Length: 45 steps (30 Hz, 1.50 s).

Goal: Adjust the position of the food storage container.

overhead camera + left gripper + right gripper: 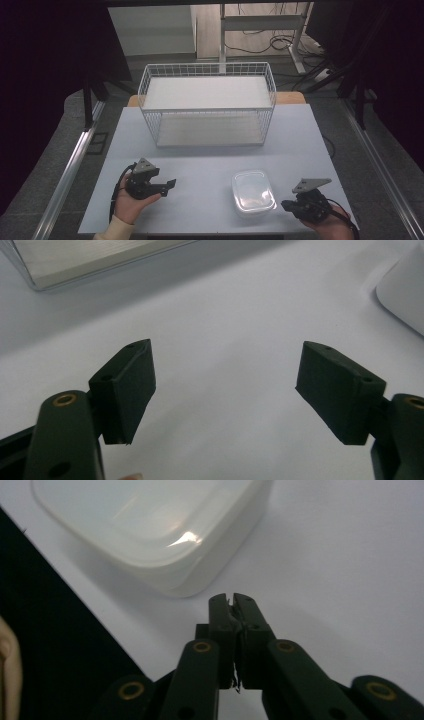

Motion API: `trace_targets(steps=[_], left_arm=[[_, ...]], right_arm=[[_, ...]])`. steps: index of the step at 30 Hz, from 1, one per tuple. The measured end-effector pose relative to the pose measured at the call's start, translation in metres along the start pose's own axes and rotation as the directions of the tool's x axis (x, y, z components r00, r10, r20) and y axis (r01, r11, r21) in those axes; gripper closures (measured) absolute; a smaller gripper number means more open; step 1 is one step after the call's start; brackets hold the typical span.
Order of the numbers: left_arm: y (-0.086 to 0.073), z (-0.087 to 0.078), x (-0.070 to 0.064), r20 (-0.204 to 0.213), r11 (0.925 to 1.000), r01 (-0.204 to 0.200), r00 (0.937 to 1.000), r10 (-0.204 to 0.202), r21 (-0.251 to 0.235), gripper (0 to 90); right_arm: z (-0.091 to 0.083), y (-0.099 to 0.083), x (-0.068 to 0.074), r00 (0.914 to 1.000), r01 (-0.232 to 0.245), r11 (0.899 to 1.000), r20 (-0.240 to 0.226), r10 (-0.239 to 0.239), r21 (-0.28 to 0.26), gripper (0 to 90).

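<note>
A translucent white lidded container (pixel 252 193) rests on the pale table near its front edge, right of centre. My left gripper (pixel 169 185) is held in a hand at the front left, pointing right toward the container, jaws wide open with nothing between them (pixel 225 385). The container's corner (pixel 402 295) appears at the right edge of the left gripper view. My right gripper (pixel 285 204) is held just right of the container, jaws pressed shut and empty (pixel 233 600), tips a short way from the container's side (pixel 165 525).
A white wire basket (pixel 207 102) with a flat white shelf stands at the back middle of the table (pixel 200 165). Its base corner (pixel 75 265) appears in the left gripper view. Dark floor, metal rails and cables surround the table.
</note>
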<state>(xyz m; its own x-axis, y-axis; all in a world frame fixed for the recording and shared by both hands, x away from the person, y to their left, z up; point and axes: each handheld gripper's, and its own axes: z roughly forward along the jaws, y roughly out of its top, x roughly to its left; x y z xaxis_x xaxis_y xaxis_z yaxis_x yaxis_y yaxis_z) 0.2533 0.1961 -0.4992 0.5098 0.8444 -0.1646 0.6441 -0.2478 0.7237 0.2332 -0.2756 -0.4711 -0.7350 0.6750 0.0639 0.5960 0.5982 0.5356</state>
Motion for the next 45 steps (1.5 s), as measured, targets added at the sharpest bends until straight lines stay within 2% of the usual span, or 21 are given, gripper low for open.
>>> trace_targets(steps=[1, 9, 20, 27, 40, 45], left_arm=[[0.000, -0.001, 0.000, -0.003, 1.0000, 0.000, 1.0000, 0.000, -0.005, 23.5], [0.000, 0.000, 0.000, -0.001, 1.0000, 0.002, 1.0000, -0.002, -0.005, 23.5], [0.000, 0.000, 0.002, -0.003, 1.0000, 0.006, 1.0000, -0.006, -0.006, 23.6], [0.000, -0.001, 0.002, -0.004, 0.9998, 0.016, 0.9999, -0.016, -0.009, 23.6], [-0.001, 0.000, 0.005, -0.011, 0.9995, 0.030, 0.9995, -0.030, -0.009, 23.7], [-0.001, -0.002, 0.007, -0.020, 0.9990, 0.042, 0.9989, -0.043, -0.011, 23.6]], right_arm=[[0.003, 0.001, 0.005, 0.9997, 0.023, 1.000, -0.008, -0.022, 0.014, 89.3], [0.015, 0.010, 0.016, 0.9978, 0.067, 0.997, -0.005, -0.067, 0.043, 89.4], [0.024, 0.021, 0.022, 0.9988, 0.048, 0.998, 0.011, -0.049, 0.026, 89.5], [0.037, 0.039, 0.025, 0.9981, 0.062, 0.998, 0.002, -0.062, 0.013, 89.6], [0.055, 0.064, 0.033, 0.9963, 0.085, 0.996, -0.011, -0.085, 0.019, 89.7], [0.063, 0.079, 0.035, 0.9954, 0.094, 0.995, -0.022, -0.094, 0.030, 89.7]])
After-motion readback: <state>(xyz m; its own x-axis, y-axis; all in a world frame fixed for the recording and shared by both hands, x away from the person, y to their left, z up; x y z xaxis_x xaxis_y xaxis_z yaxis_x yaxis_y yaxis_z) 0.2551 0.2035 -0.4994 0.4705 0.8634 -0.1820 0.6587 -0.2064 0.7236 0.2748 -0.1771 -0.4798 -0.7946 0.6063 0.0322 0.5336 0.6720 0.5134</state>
